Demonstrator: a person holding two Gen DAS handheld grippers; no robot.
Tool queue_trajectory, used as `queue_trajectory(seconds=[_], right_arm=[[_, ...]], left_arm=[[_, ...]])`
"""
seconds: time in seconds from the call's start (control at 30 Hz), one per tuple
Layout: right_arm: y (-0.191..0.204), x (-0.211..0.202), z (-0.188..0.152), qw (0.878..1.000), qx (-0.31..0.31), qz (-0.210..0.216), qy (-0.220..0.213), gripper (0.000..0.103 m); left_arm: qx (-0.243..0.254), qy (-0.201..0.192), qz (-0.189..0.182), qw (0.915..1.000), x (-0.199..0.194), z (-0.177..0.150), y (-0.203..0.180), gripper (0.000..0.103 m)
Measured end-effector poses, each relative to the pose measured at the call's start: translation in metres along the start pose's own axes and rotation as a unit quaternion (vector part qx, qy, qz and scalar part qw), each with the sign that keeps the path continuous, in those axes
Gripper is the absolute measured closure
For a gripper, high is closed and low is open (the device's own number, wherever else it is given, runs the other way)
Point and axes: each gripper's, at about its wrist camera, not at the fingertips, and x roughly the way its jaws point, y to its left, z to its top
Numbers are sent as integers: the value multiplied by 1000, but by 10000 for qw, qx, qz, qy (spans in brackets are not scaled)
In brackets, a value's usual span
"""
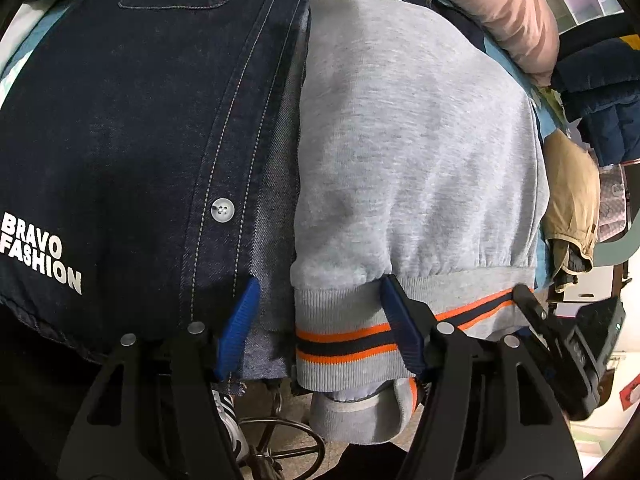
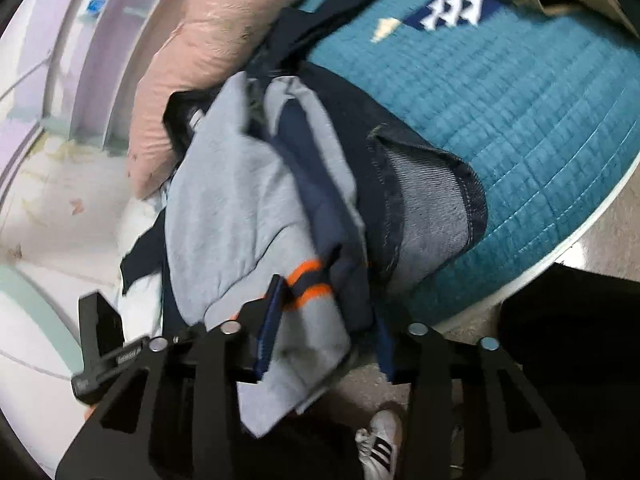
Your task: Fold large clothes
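Blue-padded fingers (image 1: 240,328) of the left gripper (image 1: 320,328) stand spread at 6 o'clock in the left wrist view, with the striped cuff (image 1: 344,344) of the grey sweatshirt (image 1: 400,140) lying between them; the right-hand pad touches the ribbing, the left-hand pad rests on the denim jacket (image 1: 132,120), so nothing is clamped. That jacket fills the frame from 9 to 12 o'clock, carries 1 white button (image 1: 222,210) and white "BRAVO FASHION" lettering (image 1: 38,252), and lies under the sweatshirt. A pink pillow (image 1: 496,12) sits at 1 o'clock, a tan garment (image 1: 572,204) at 3 o'clock.

From the right wrist view, the right gripper (image 2: 326,340) holds a bunched fold of the grey sweatshirt (image 2: 224,208) with its orange-striped cuff (image 2: 310,284) between the fingers. Motion blur hides the right-hand pad, so the grip appears closed on the cloth but is not certain. A teal quilt (image 2: 500,120) spreads from 12 to 3 o'clock, the pillow (image 2: 200,40) at 11 o'clock, and a white sneaker (image 2: 378,444) at 6 o'clock.
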Motion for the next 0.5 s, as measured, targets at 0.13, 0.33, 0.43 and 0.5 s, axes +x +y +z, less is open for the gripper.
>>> queue_trajectory(seconds=[0.13,0.33,0.43,0.5], right_arm=[[-3,14,9,9997,145,185,85,54],[21,4,9,9983,-585,85,-5,78],[47,-13,-3,9921,-1220,28,-298,79],[52,-17,-6,9903,-1330,78,-405,80]], left_arm=[[5,40,-20,10000,1,2,0,39],[-176,45,-247,9995,-4,3,8,39],[-379,64,-610,9974,-7,-2,17,35],[-463,107,-629,9969,-5,-6,21,34]])
